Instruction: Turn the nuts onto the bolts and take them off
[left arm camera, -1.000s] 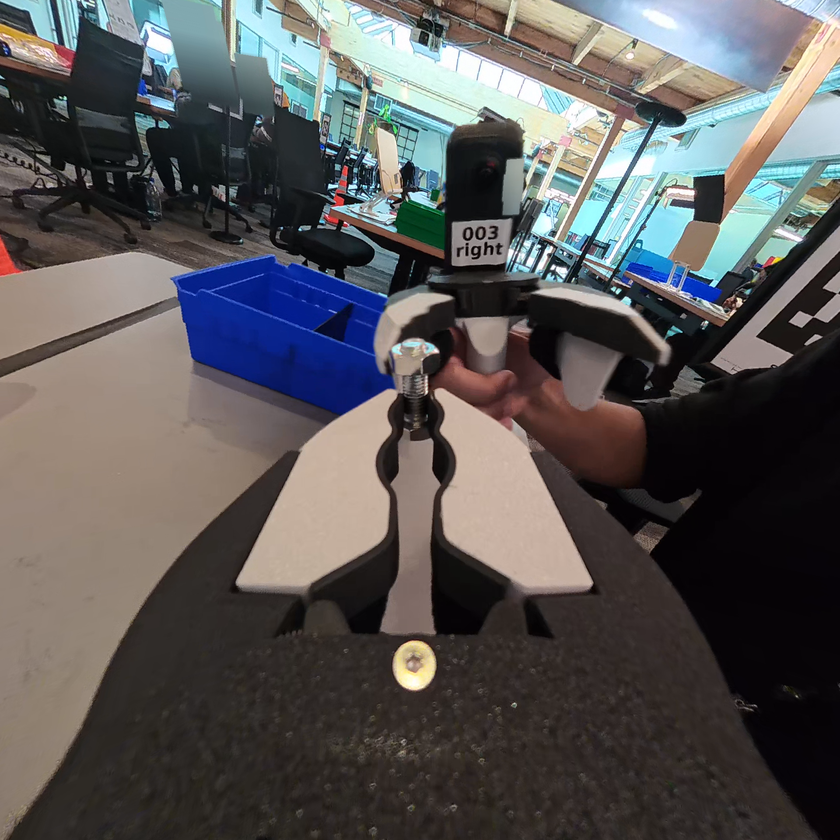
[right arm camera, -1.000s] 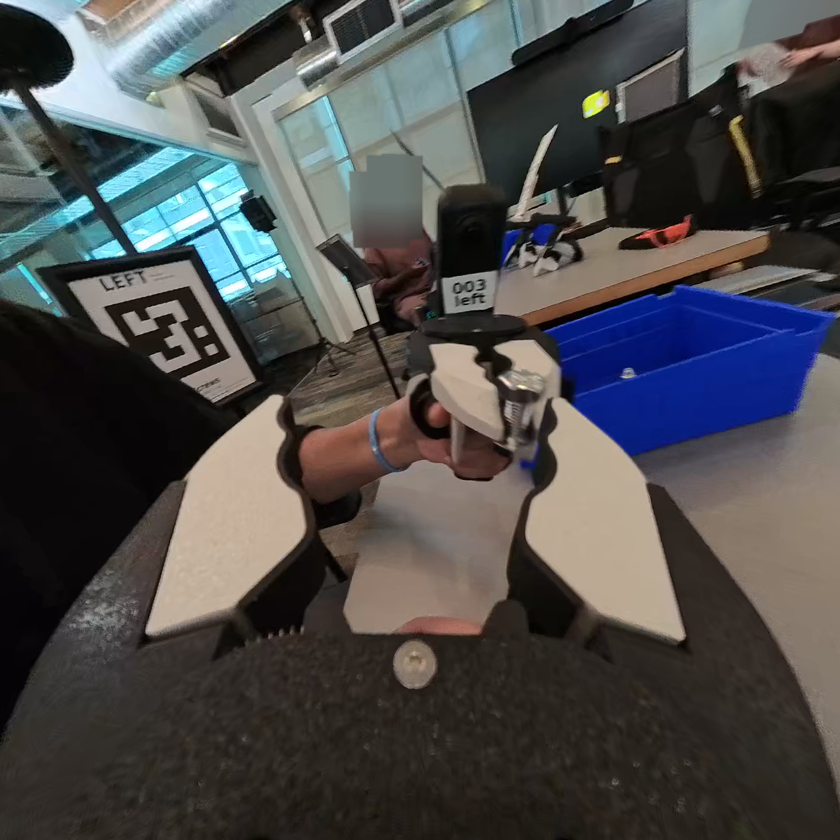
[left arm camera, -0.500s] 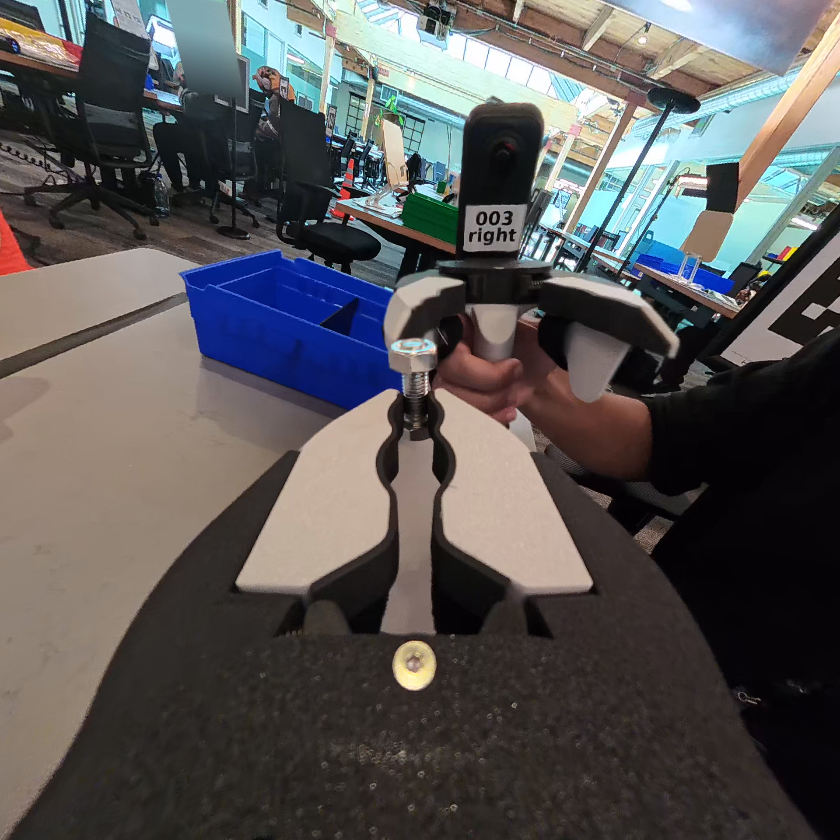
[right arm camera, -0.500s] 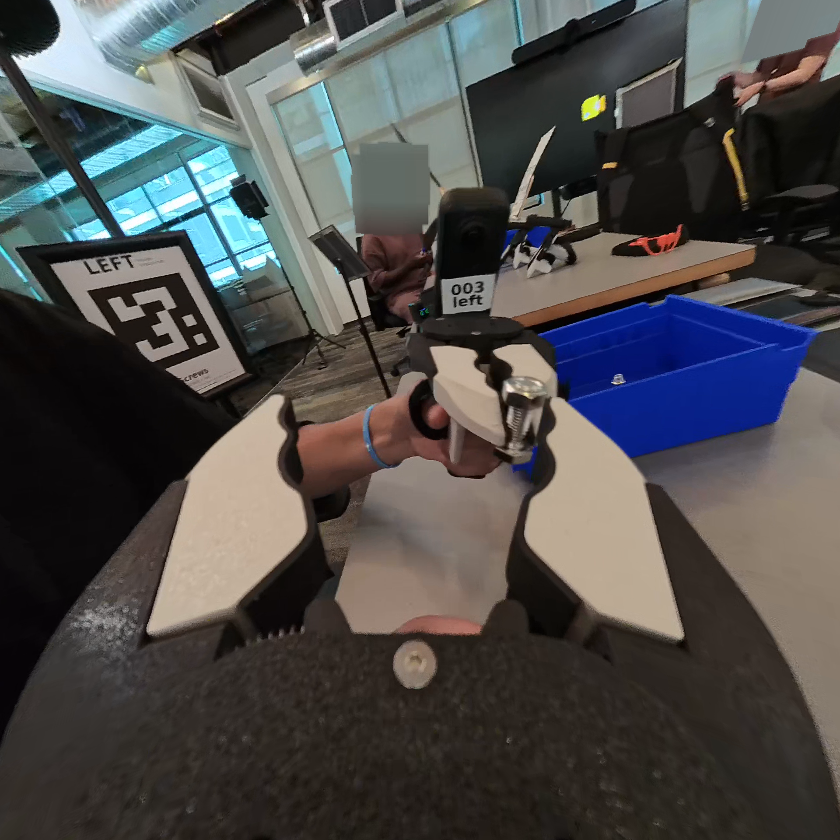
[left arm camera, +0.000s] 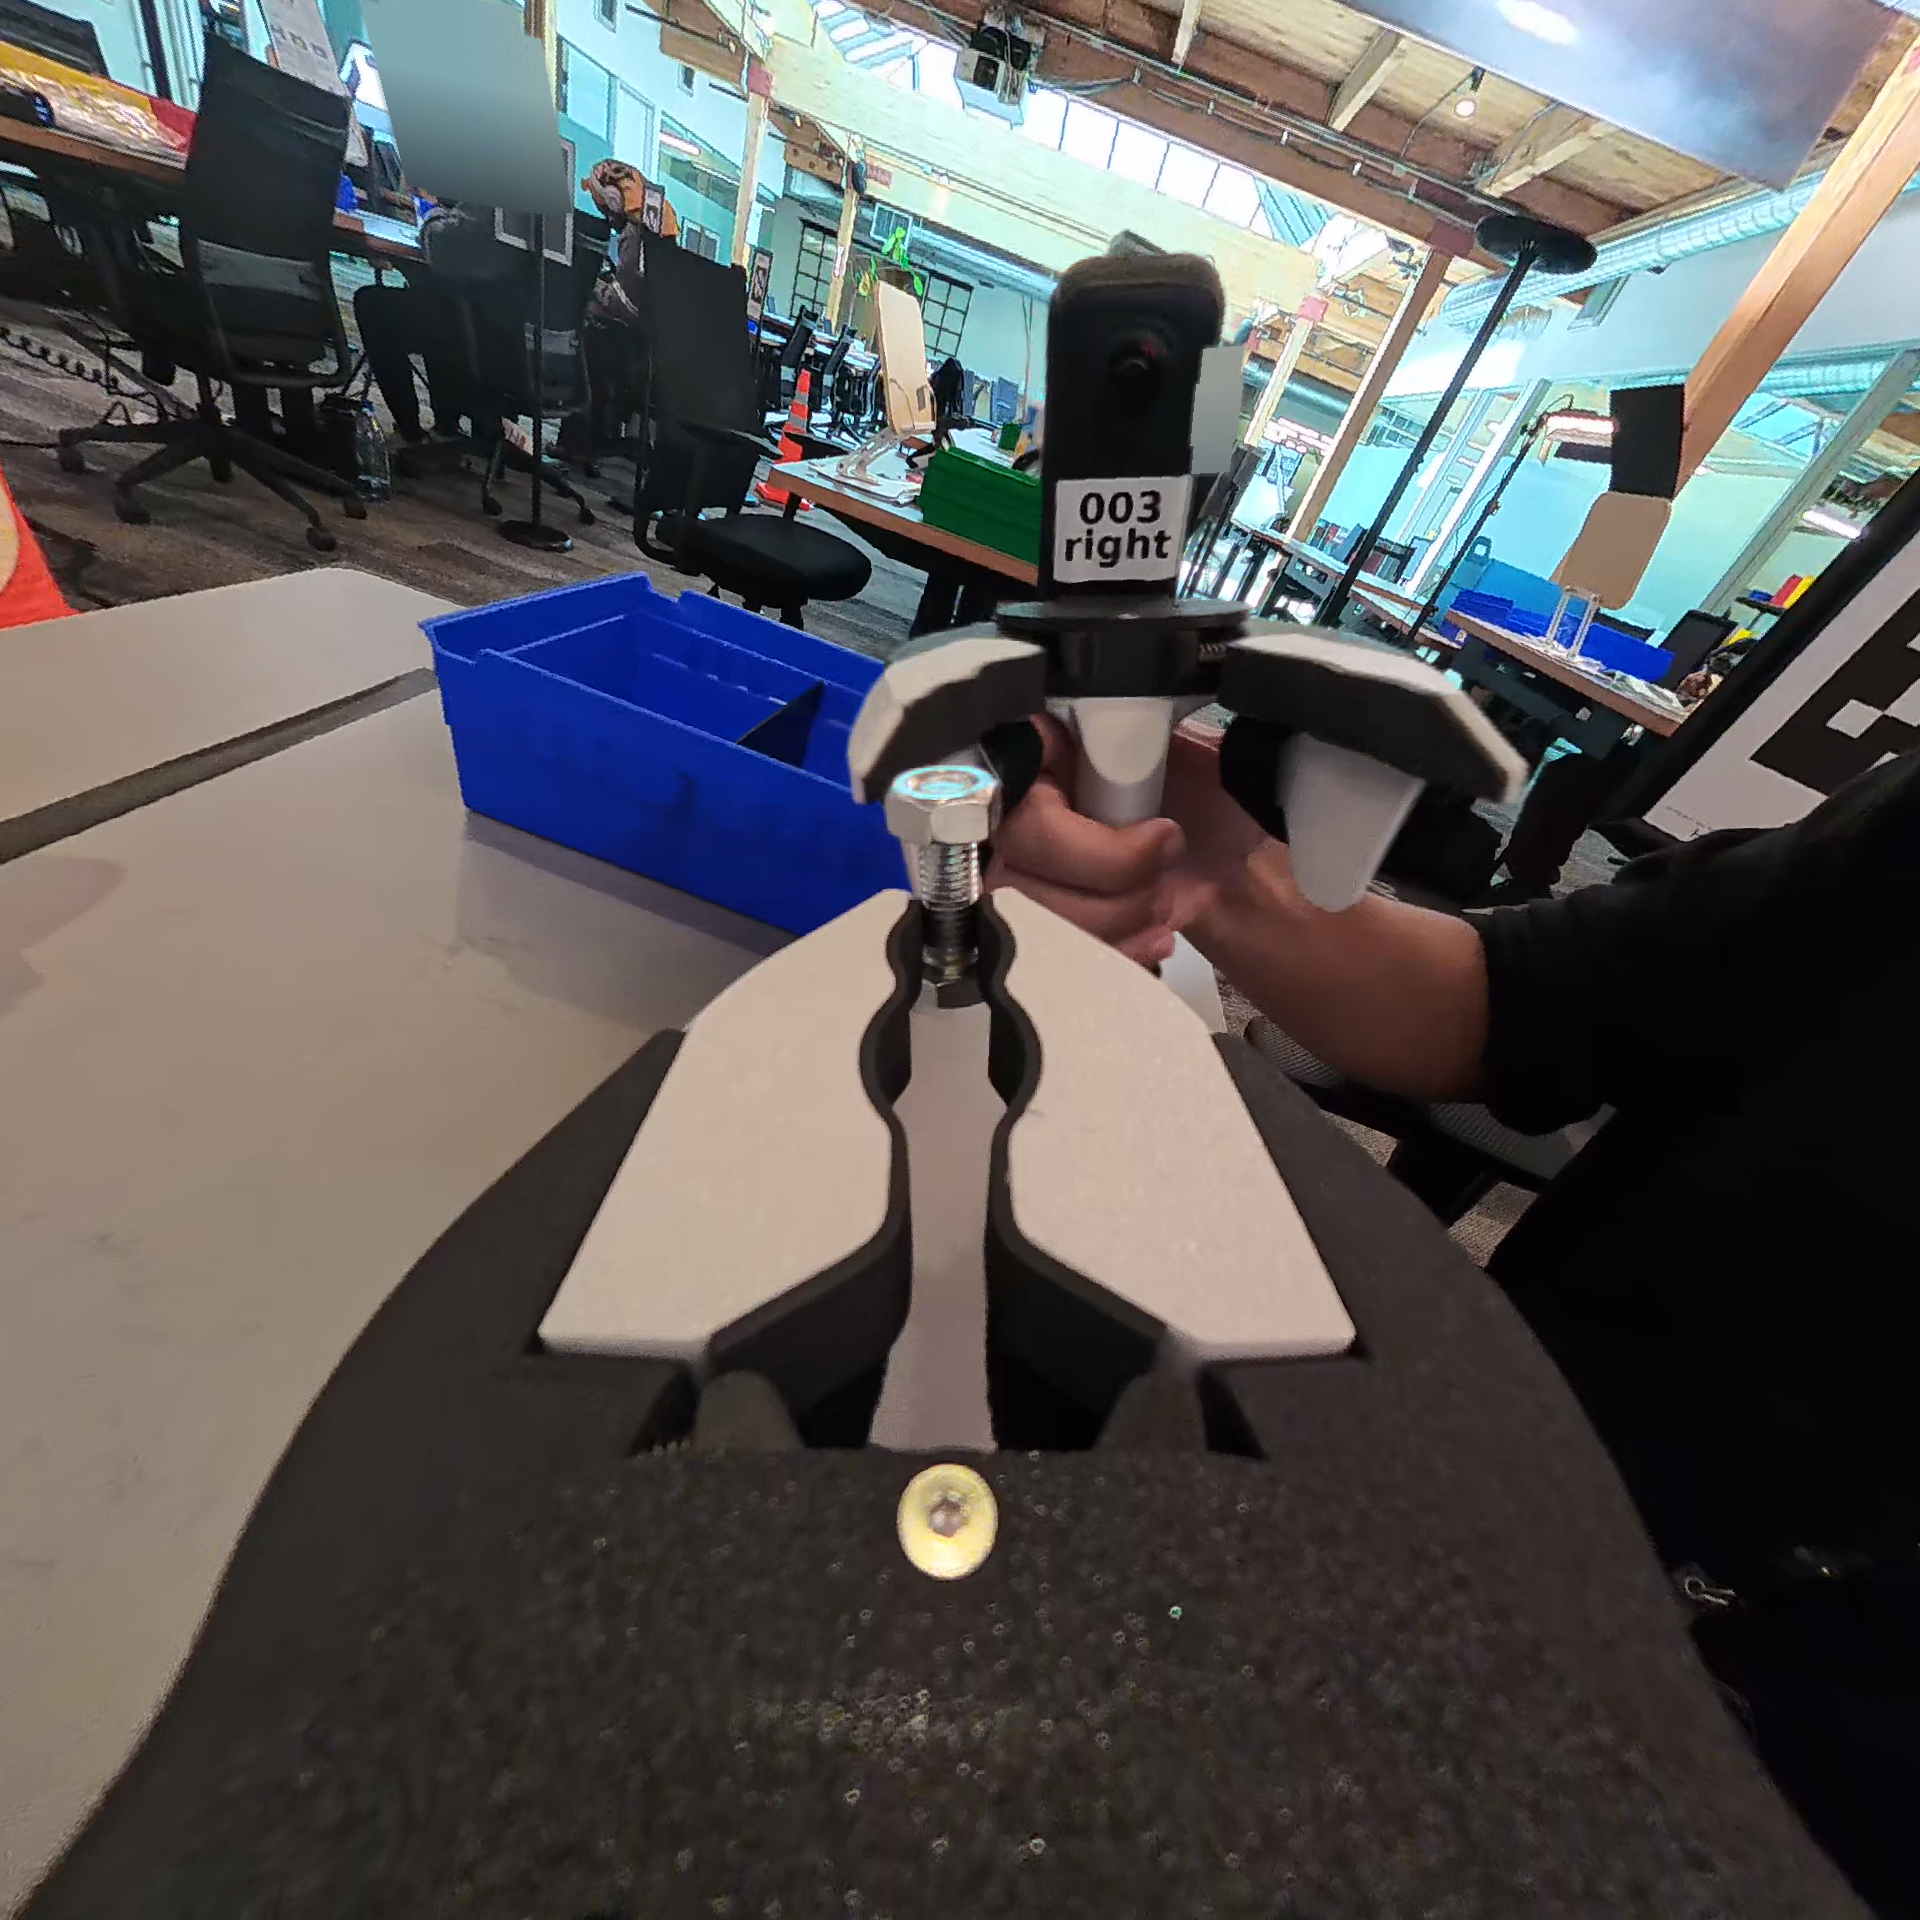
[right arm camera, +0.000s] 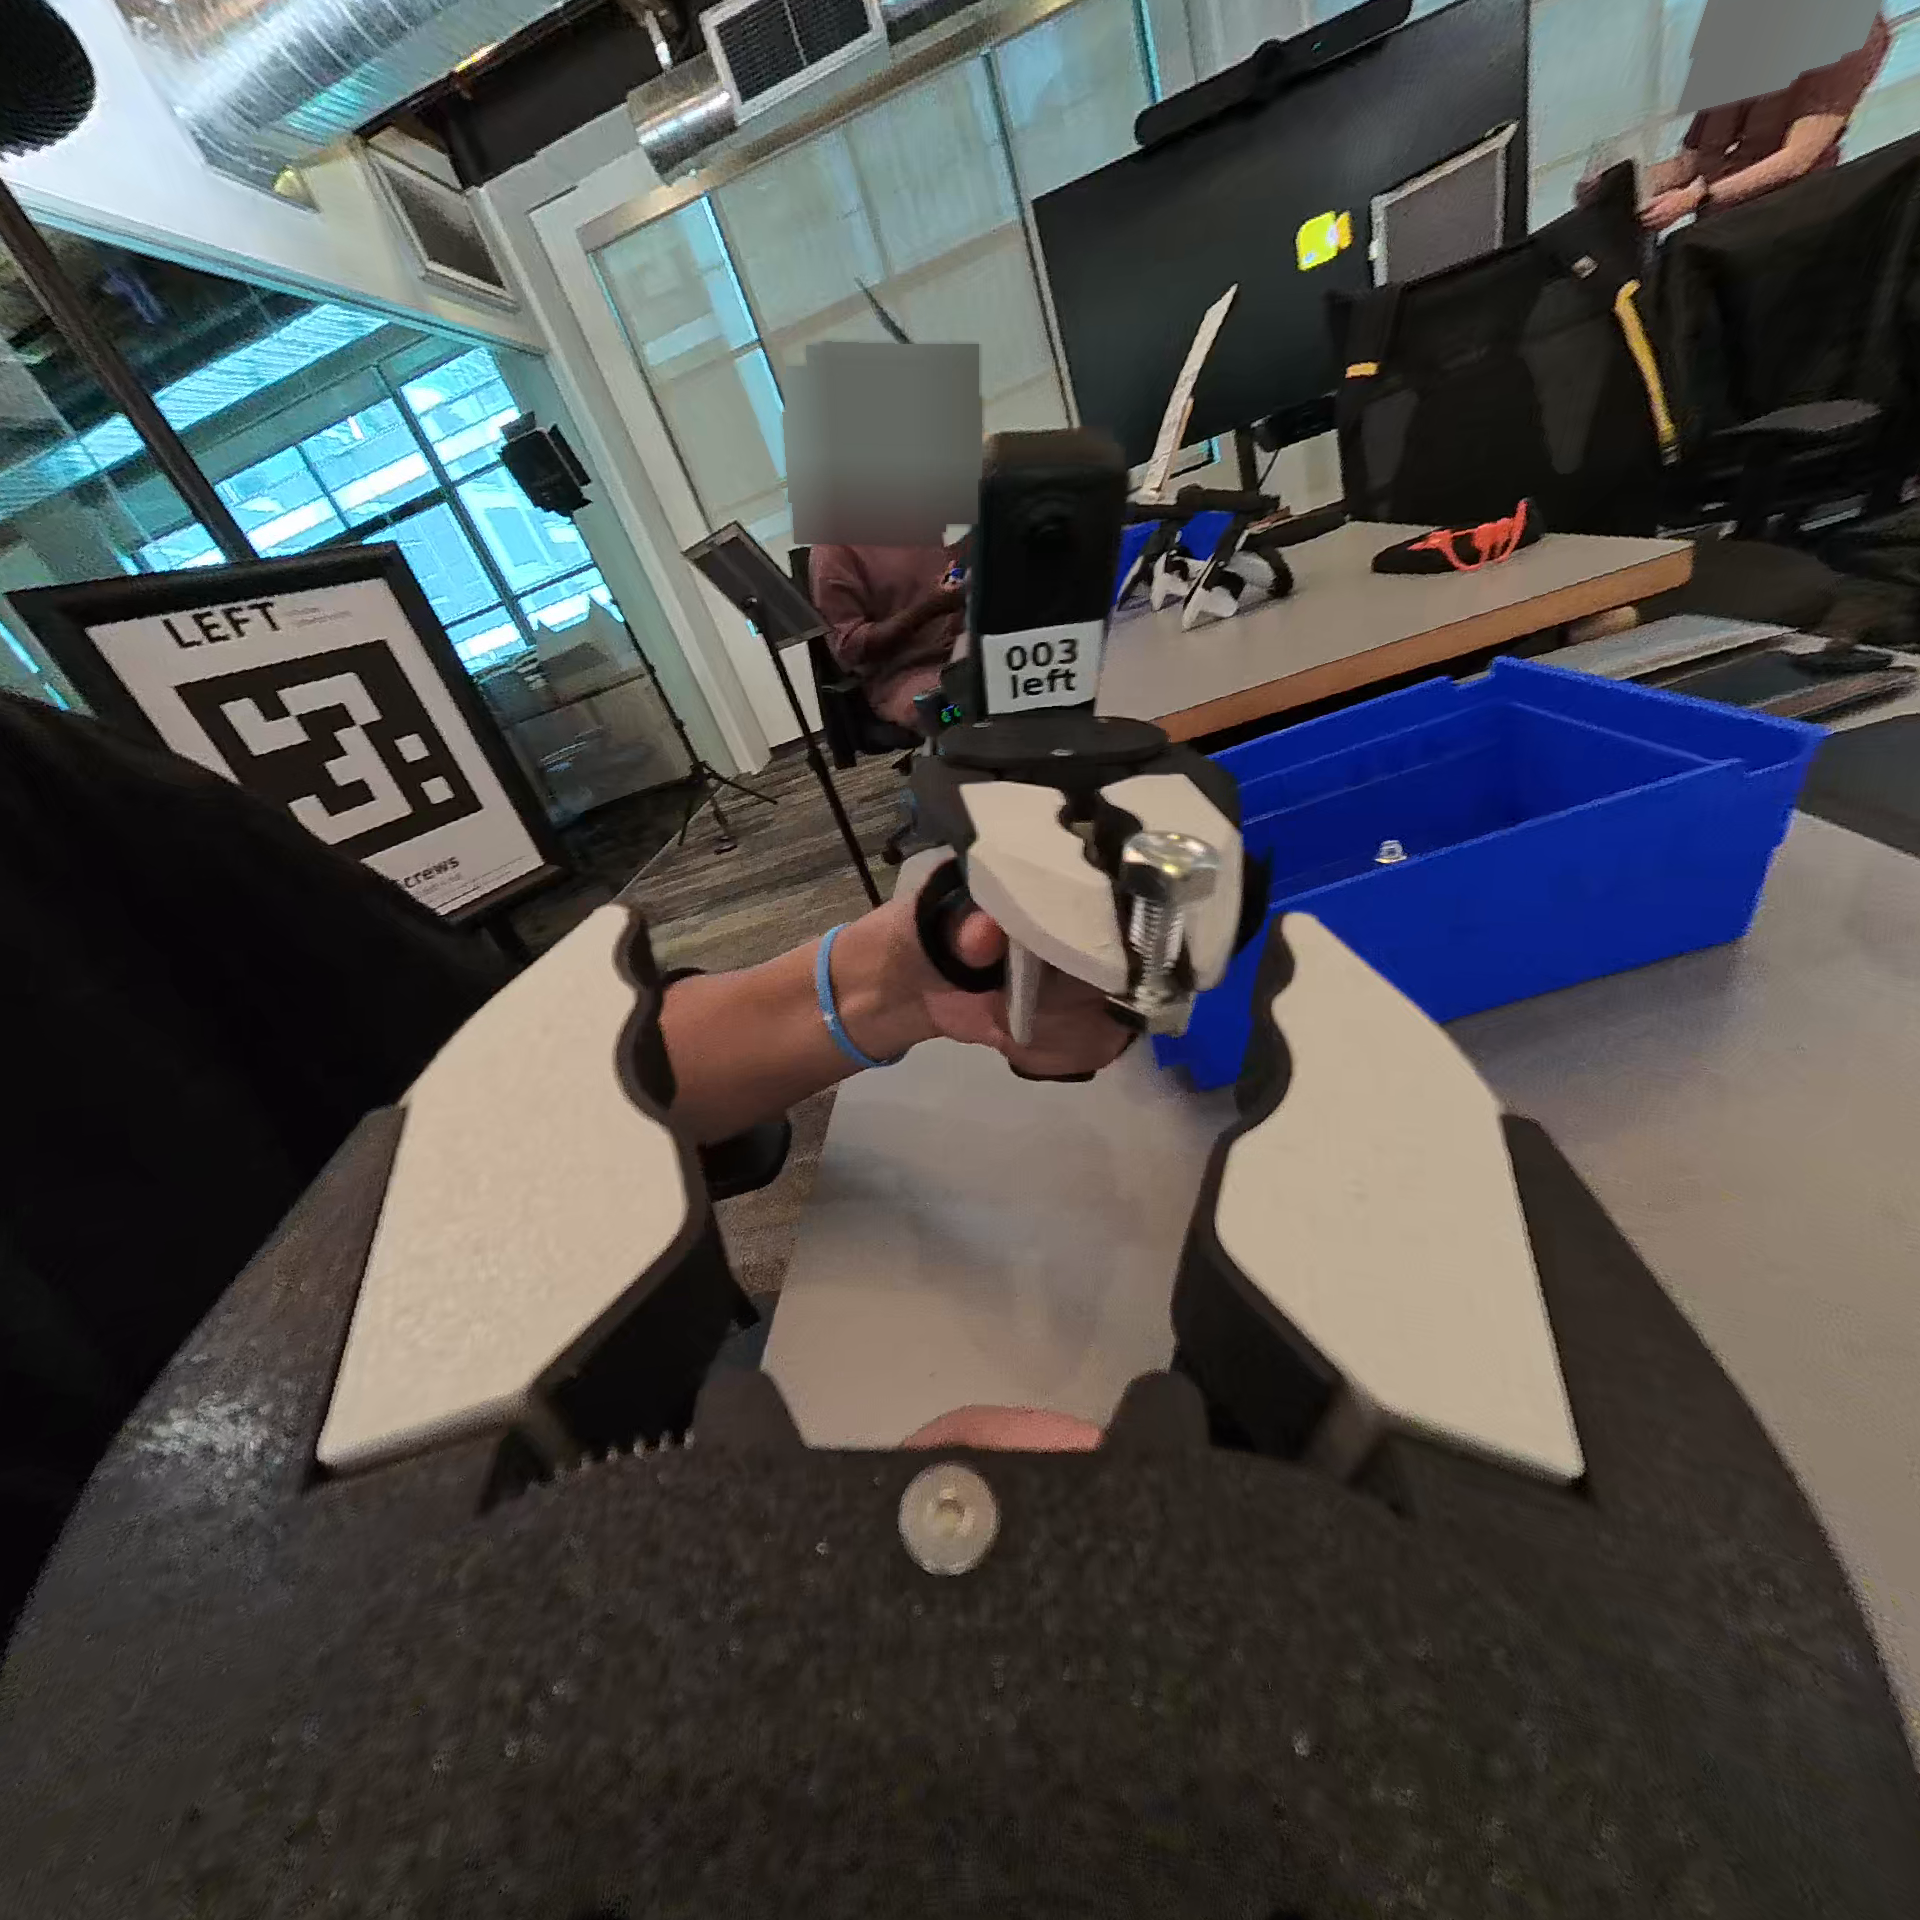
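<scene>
Both wrist cameras are facing each other up close, sharing the bolt (left arm camera: 940, 831) and blue bin (right arm camera: 1558, 831).

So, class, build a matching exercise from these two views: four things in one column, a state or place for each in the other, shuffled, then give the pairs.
Things:
1. left gripper
2. right gripper
3. bolt
4. blue bin

States or places:
A. open, holding nothing
B. resting on the grey table
C. upright, head on top
D. shut on the bolt's lower end

Pairs: 1-D, 2-A, 3-C, 4-B
</scene>
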`<state>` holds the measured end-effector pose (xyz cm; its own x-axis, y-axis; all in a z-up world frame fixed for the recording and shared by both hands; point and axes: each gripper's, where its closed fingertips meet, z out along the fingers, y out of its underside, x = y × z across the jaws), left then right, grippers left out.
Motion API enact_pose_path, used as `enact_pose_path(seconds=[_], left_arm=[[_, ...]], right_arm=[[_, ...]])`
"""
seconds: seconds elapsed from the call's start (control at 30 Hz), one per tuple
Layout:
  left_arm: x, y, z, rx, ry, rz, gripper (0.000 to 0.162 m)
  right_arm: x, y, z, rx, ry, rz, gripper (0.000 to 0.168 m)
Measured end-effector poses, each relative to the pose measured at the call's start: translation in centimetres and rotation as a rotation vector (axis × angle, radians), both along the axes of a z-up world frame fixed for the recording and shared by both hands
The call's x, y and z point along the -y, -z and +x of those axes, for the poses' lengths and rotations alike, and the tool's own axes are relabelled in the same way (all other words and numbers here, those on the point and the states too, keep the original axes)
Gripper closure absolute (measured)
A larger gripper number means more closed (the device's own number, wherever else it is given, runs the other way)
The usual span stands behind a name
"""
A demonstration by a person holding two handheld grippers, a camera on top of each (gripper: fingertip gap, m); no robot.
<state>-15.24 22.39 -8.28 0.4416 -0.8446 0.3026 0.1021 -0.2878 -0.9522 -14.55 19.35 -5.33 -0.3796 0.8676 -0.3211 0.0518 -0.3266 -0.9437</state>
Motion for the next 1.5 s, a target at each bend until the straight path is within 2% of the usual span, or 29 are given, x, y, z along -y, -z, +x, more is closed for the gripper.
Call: enact_pose_path(seconds=[0.1, 0.2, 0.4, 0.5, 0.57, 0.6, 0.73, 0.93, 1.07, 1.2, 1.3, 1.5], left_arm=[[0.0, 0.4, 0.7, -0.012, 0.018, -0.006, 0.153], [0.0, 0.5, 1.3, -0.027, 0.026, -0.004, 0.153], [0.2, 0.1, 0.6, -0.021, 0.017, 0.009, 0.153], [0.0, 0.5, 0.3, -0.015, 0.012, -0.003, 0.153], [-0.1, 0.7, 0.6, -0.009, 0.023, -0.013, 0.153], [-0.1, 0.8, 0.9, -0.011, 0.027, -0.012, 0.153], [0.0, 0.6, 1.5, -0.023, 0.04, -0.002, 0.154], [0.0, 0.4, 0.3, -0.021, 0.02, 0.005, 0.153], [0.0, 0.7, 0.3, -0.041, 0.02, 0.004, 0.153], [0.2, 0.8, 1.0, -0.056, 0.04, 0.004, 0.153], [0.4, 0.8, 1.2, -0.071, 0.045, 0.011, 0.153], [0.3, 0.5, 0.1, -0.054, 0.024, 0.012, 0.153]], right_arm=[[1.4, 0.1, -1.9, -0.004, -0.03, -0.003, 0.053], [1.2, 0.4, -3.2, 0.007, -0.027, 0.014, 0.054], [-1.3, 0.3, -0.4, 0.022, 0.066, 0.036, 0.061], [-0.3, 0.1, 0.0, 0.023, 0.042, 0.057, 0.064], [0.9, 0.8, -1.2, 0.052, 0.005, 0.072, 0.062], [1.2, 0.8, -2.0, 0.045, 0.005, 0.064, 0.056], [1.2, 0.7, -4.3, 0.039, 0.005, 0.026, 0.056], [-1.6, 0.6, -1.3, 0.041, 0.074, 0.01, 0.064], [0.3, 0.6, -0.8, 0.041, -0.001, 0.039, 0.07], [1.4, 1.1, -3.1, 0.048, -0.027, 0.05, 0.063], [0.5, 1.0, -3.2, 0.049, -0.004, 0.046, 0.064], [-0.9, -0.3, 0.4, 0.025, 0.03, 0.065, 0.072]])
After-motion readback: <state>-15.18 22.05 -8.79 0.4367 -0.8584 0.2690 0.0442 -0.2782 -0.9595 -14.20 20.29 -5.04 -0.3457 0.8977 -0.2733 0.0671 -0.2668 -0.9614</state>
